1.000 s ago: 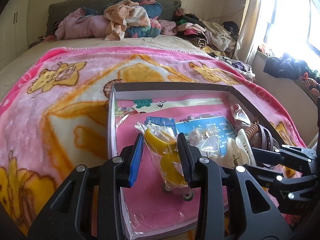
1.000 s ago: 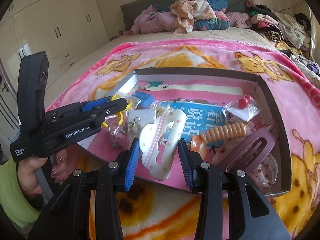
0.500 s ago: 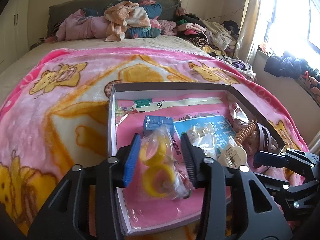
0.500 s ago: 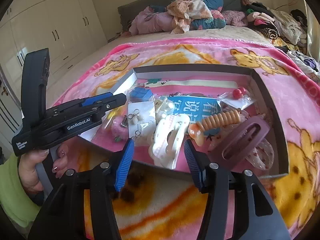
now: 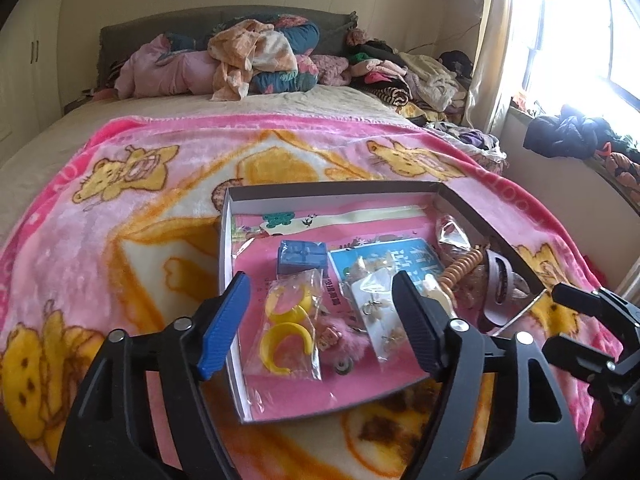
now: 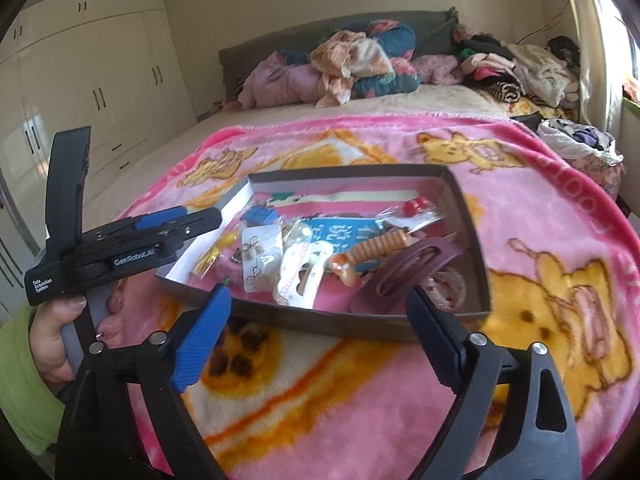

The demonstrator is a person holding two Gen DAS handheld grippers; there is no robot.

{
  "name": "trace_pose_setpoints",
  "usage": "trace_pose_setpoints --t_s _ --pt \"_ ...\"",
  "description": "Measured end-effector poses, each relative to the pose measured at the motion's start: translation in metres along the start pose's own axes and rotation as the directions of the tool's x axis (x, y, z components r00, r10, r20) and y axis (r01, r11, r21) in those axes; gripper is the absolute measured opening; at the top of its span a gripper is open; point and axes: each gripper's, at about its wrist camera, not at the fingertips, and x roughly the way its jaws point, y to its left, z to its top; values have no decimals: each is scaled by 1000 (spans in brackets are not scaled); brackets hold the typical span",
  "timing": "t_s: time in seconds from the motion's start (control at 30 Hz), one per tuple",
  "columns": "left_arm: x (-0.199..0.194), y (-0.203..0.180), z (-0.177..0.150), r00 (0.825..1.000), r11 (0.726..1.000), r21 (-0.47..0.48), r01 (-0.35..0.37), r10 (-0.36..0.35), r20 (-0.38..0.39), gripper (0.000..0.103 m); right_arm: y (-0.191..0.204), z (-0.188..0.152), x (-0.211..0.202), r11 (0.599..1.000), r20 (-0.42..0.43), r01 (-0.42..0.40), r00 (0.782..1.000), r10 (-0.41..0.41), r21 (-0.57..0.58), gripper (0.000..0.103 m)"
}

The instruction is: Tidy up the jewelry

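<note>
A shallow grey box lies on the pink blanket and holds jewelry. My left gripper hovers over its near-left corner, its jaws opening with nothing gripped. Below them a clear bag of yellow rings lies flat in the box. My right gripper sits in front of the box's near wall, jaws opening and empty. The white hair clip rests inside, beside an earring card, an orange spiral clip and a purple clip. A small blue box stands further back.
The pink cartoon blanket covers the near half of the bed. Piled clothes line the headboard. A hand in a green sleeve holds the left gripper. Wardrobes stand left, a bright window right.
Both grippers opened and let go. The bag of yellow rings and the white hair clip now lie in the box. Both grippers have pulled back and risen a little.
</note>
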Motion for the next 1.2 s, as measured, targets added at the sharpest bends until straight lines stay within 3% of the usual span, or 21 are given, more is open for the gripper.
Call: trace_pose_setpoints --t_s 0.13,0.2,0.37,0.8,1.1,1.2 --pt "-12 -7 -3 1000 1000 11 -1 1 10 72 -4 -2 -17 1000 46 20 999 -20 1 93" --pt "-18 -12 -5 1000 1000 14 -2 2 13 85 -6 -4 -25 1000 68 28 997 -28 0 95" --pt "-32 -23 -13 1000 1000 27 3 -3 21 91 -6 -12 -40 999 115 41 992 -41 -1 96" --pt "-61 -45 -43 997 999 33 -19 16 75 91 -6 -40 -64 998 194 58 979 -60 15 97" --pt "-78 -57 -60 988 998 59 -29 20 153 91 1 -55 -82 997 305 77 950 -72 -4 96" --pt "-80 -60 -64 986 997 60 -39 28 165 91 4 -61 -79 996 302 86 950 -79 -10 97"
